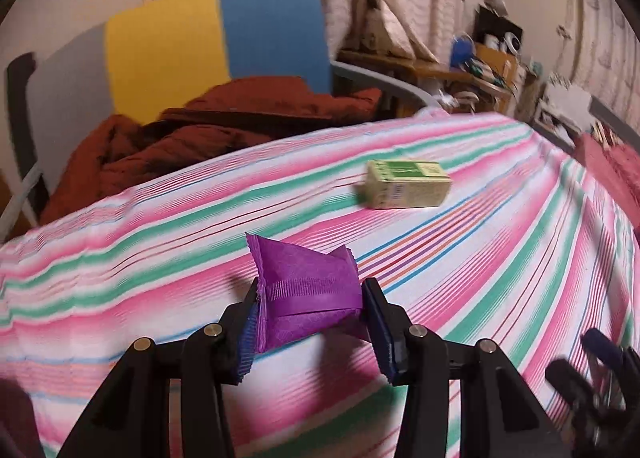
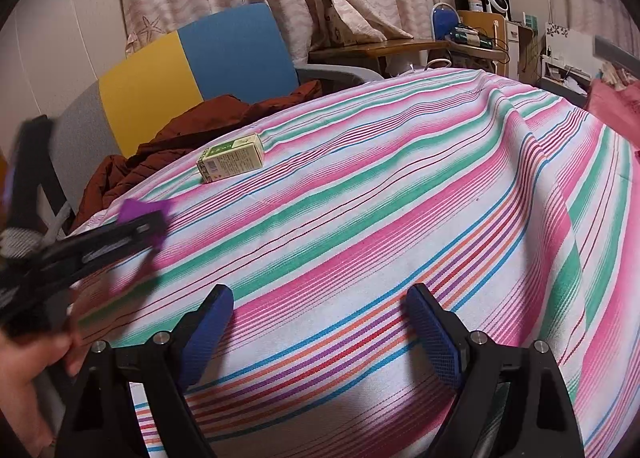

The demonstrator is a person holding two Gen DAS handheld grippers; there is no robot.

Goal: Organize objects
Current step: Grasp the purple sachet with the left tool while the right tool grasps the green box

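A purple crinkle-edged packet (image 1: 304, 290) sits between the blue pads of my left gripper (image 1: 312, 285), which is shut on it just above the striped tablecloth (image 1: 480, 258). The right wrist view shows the same packet (image 2: 138, 208) at the left, blurred, in the left gripper (image 2: 148, 226). A small green-and-cream box (image 1: 408, 184) lies on its side farther back on the cloth, to the right of the packet. My right gripper (image 2: 320, 292) stands open over the near part of the cloth (image 2: 360, 198), nothing between its fingers. The box (image 2: 231, 158) lies well ahead of it to the left.
Behind the table stands a chair with a yellow-and-blue back (image 1: 212, 34), a rust-red jacket (image 1: 208, 126) heaped on it. A cluttered wooden desk (image 2: 400, 46) and shelves fill the back right. A person's hand (image 2: 24, 378) shows at the lower left. The cloth drops away at the right edge.
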